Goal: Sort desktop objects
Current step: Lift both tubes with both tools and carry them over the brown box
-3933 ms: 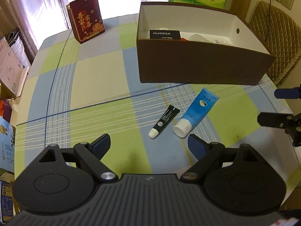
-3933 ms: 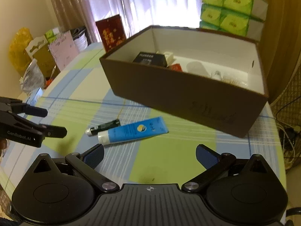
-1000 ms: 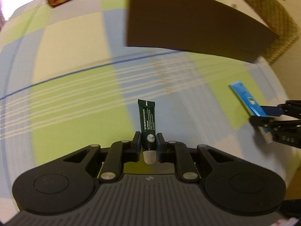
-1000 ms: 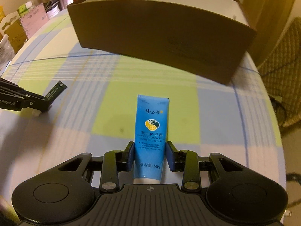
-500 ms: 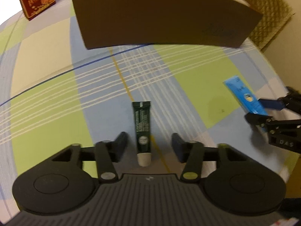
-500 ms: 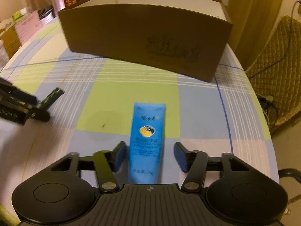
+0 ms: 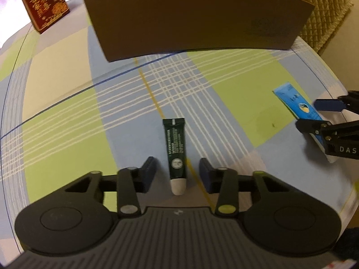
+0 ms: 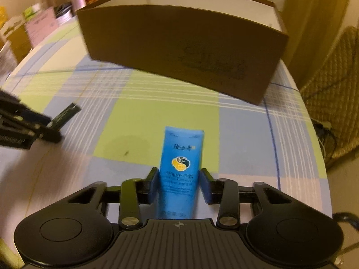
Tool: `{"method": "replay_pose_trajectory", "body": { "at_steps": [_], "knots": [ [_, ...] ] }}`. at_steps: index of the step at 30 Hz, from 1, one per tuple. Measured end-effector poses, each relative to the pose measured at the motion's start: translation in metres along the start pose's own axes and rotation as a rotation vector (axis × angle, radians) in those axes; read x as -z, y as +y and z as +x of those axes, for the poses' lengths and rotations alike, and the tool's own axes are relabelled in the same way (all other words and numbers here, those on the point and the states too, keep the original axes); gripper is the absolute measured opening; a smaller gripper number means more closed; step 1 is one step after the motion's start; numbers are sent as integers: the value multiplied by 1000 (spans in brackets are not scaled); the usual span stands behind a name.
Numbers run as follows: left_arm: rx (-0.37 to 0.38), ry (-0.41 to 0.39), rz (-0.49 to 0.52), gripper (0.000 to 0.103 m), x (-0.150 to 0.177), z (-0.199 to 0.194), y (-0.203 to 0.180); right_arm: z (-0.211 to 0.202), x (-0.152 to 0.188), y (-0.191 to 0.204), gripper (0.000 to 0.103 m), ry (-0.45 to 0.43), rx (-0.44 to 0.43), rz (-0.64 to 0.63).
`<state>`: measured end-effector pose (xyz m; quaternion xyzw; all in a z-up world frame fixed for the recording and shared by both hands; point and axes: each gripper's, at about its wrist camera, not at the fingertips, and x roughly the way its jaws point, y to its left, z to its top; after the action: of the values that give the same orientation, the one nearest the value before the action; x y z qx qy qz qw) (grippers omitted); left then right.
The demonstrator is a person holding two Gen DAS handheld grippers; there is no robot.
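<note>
A: Where do the 2 tubes sit?

B: Both lie flat on the counter [image 7: 67, 94], on its checked cloth of green, blue and cream. The dark green tube [image 7: 176, 150] lies between the fingers of the left tongs [image 7: 177, 174], white cap toward the camera, crimped end pointing at the brown cardboard box [image 7: 195, 15].

A: Are the left tongs pinching it?

B: No. Their jaws have just been closing, but bare cloth shows on each side of the tube, so the pads stand spread and apart from it.

A: And the right side?

B: The blue tube [image 8: 180, 170] lies between the fingers of the right tongs [image 8: 179, 182], crimped end toward the box [image 8: 179, 44]. Those jaws have also just been closing. The left pad looks to be against the tube's edge; beside the right pad a thin sliver of gap seems to remain, though the frame is blurred. I would call them barely spread, not yet pinching.

A: Can each camera see the other tool?

B: Yes. The left view shows the right tongs [image 7: 314, 115] at the right edge, straddling the blue tube [image 7: 294, 102]. The right view shows the left tongs [image 8: 48, 126] at the left edge, with the dark tube [image 8: 66, 113] poking out.

A: Anything else?

B: A red gift box [image 7: 43, 6] stands upright at the counter's far left corner, well apart from the tubes.
</note>
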<state>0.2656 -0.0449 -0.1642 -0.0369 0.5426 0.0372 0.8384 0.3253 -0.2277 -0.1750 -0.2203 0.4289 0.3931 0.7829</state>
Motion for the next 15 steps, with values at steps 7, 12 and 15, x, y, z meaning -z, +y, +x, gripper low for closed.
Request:
{"method": "replay_pose_trajectory", "body": {
  "at_steps": [7, 12, 15],
  "knots": [
    [43, 7, 5, 12, 0, -2, -8, -5, 3, 5, 35, 17, -39, -20],
    [73, 23, -13, 12, 0, -6, -10, -9, 5, 3, 34, 35, -100, 10],
    [104, 11, -36, 12, -1, -14, -8, -15, 5, 2, 34, 34, -138, 37]
  ]
}}
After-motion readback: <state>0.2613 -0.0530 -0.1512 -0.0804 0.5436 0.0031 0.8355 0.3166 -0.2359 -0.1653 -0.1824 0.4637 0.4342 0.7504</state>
